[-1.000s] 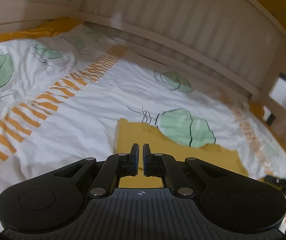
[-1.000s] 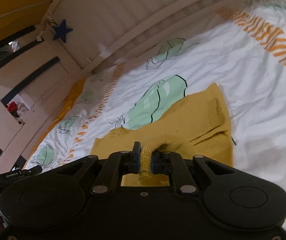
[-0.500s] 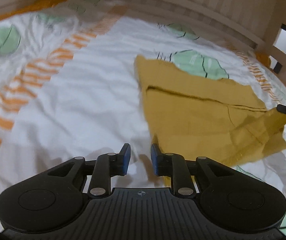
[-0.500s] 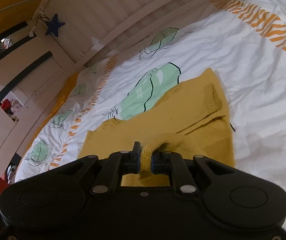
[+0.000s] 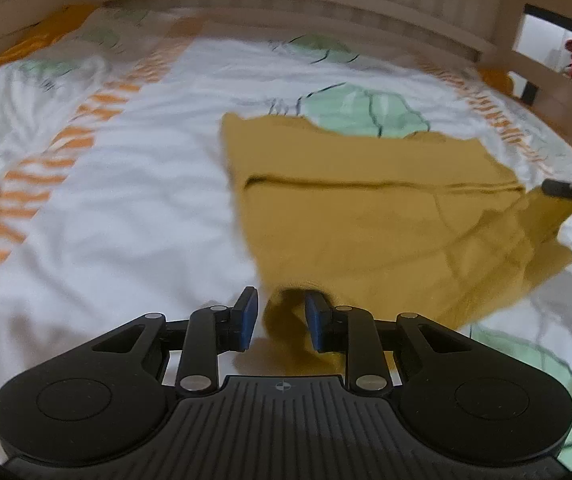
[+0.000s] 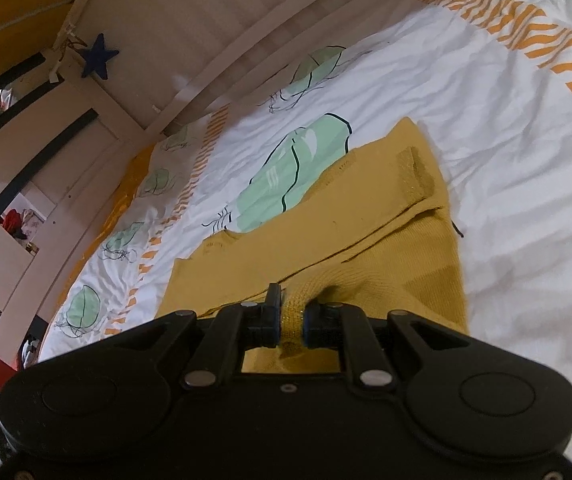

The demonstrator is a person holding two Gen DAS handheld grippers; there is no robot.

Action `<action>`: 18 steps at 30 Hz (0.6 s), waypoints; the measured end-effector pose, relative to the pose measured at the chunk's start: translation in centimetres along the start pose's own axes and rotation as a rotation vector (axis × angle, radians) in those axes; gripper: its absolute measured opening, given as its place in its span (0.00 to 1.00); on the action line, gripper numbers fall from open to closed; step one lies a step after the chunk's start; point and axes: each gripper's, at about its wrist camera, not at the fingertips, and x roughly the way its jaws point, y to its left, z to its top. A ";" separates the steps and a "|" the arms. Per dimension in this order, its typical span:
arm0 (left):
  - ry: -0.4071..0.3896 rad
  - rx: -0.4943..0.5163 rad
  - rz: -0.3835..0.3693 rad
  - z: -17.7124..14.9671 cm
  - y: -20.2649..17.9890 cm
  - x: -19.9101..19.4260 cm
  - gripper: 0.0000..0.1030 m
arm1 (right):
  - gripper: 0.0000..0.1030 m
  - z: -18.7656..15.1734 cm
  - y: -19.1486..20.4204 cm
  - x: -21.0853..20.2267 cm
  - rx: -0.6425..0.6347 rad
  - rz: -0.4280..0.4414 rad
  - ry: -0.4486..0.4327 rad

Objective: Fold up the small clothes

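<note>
One mustard knit garment (image 5: 369, 216) flat on the bed (image 5: 134, 208), long axis left-right. Left tongs (image 5: 280, 322) opening, a cloth corner loose between them. Right tongs (image 6: 290, 316) pinch its edge.

The garment (image 5: 365, 216) is plain mustard yellow all over, a knit with a slightly shiny ribbed band at one edge. It lies on a white bedsheet (image 5: 126, 208) printed with pale green leaves outlined in thin black lines, and crossed by bands of short orange stripes. The bed frame (image 6: 214, 20) is cream-white with slatted panelling, and a dark blue star (image 6: 96, 58) hangs on it. Both grippers are black with blue pads (image 5: 250, 320).
</note>
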 end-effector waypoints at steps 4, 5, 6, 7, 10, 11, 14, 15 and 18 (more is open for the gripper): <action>-0.021 -0.048 0.000 1.7 0.5 1.9 0.25 | 0.20 0.1 -0.1 0.2 0.007 -0.001 -0.002; -0.023 -0.061 0.007 1.9 0.7 2.3 0.25 | 0.20 0.1 -0.2 0.2 0.010 -0.001 -0.002; -0.023 -0.069 0.016 2.1 0.9 2.6 0.25 | 0.20 0.1 -0.2 0.2 0.013 -0.002 -0.002; -0.021 -0.068 0.023 2.3 1.1 2.9 0.25 | 0.20 0.1 -0.3 0.3 0.016 -0.003 -0.003; -0.011 -0.043 0.037 2.3 1.3 3.1 0.25 | 0.20 0.0 -0.7 0.3 0.024 -0.007 -0.003; -0.009 -0.030 0.030 2.2 1.3 3.1 0.25 | 0.20 0.0 -0.8 0.4 0.028 -0.007 -0.002; -0.013 0.015 -0.002 2.0 1.0 2.8 0.25 | 0.20 -0.1 -1.0 0.4 0.033 -0.008 0.000; -0.016 0.031 -0.011 2.0 0.9 2.8 0.25 | 0.20 -0.2 -1.0 0.4 0.032 -0.008 0.001; -0.016 0.064 -0.034 2.1 0.5 3.1 0.25 | 0.20 -0.3 -1.0 0.4 0.031 -0.008 0.005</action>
